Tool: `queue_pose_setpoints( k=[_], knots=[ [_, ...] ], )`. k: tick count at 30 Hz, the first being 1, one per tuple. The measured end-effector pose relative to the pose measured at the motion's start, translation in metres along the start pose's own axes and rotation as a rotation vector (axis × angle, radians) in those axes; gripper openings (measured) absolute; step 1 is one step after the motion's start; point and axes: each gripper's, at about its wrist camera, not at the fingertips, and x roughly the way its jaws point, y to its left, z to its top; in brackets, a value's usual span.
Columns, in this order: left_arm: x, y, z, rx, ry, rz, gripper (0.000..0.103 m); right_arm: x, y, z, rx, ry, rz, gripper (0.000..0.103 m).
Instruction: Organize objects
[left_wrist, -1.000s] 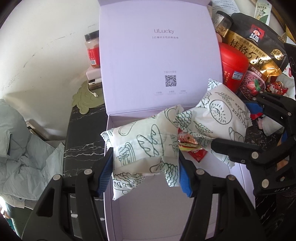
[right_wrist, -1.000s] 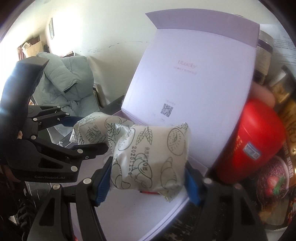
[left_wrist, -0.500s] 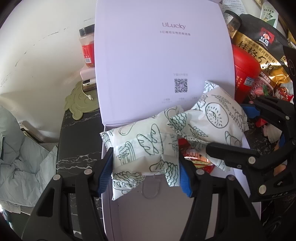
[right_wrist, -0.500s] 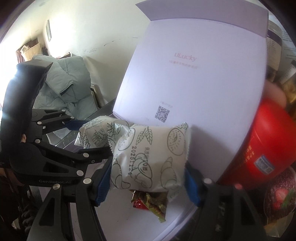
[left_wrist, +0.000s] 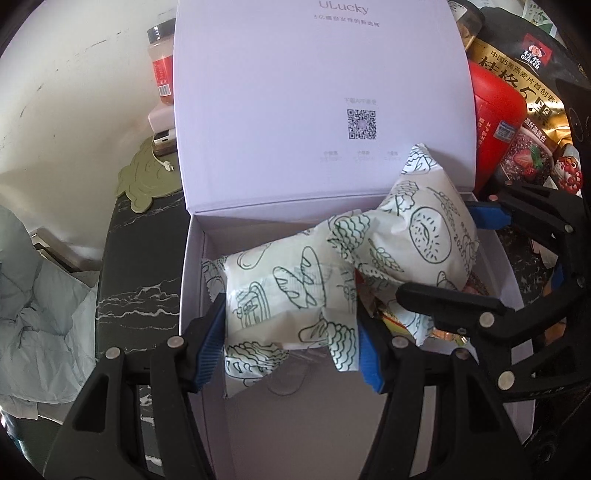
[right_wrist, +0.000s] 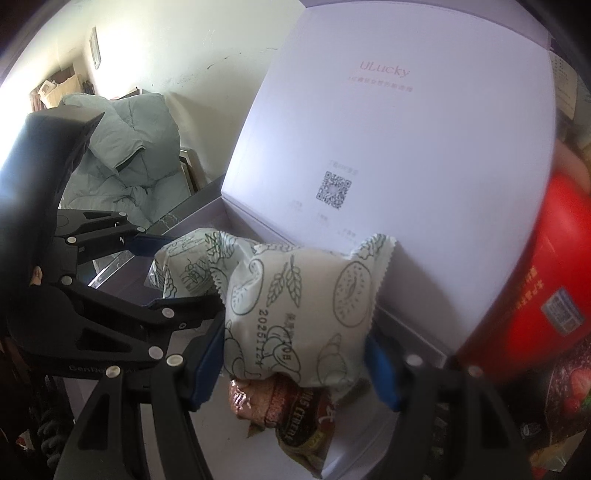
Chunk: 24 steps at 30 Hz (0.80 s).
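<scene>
Two printed bread packets. One packet (left_wrist: 291, 295), lower centre of the left view, is clamped between the blue pads of the left hand-held gripper (left_wrist: 291, 350). The second packet (right_wrist: 303, 317), centre of the right view, is clamped by the right hand-held gripper (right_wrist: 295, 365). Both hang over one open lavender box (left_wrist: 192, 280) holding small snack sachets (right_wrist: 295, 417). One red tin (left_wrist: 495, 122) stands at right on the worktop (left_wrist: 140, 266).

Wall (left_wrist: 74, 110): off-white plaster, scuffed and hairline-cracked, sunlit from the left. Bench (left_wrist: 140, 266): black stone top with white veining, standing against that wall. Pale green padded bedding (right_wrist: 125, 155) lay heaped beyond the bench; a small framed picture (right_wrist: 96, 48) hung above.
</scene>
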Motion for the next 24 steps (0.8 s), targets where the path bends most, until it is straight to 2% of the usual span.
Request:
queue_pose_setpoints(
  k=[17, 24],
  knots=[
    [-0.010, -0.009, -0.026, -0.006, 0.031, -0.002, 0.062, -0.004, 0.007, -0.004, -0.008, 0.037, 0.013, 0.069],
    [-0.003, -0.002, -0.028, -0.063, 0.026, -0.015, 0.066, 0.003, 0.010, 0.000, 0.012, 0.044, 0.009, 0.070]
  ],
)
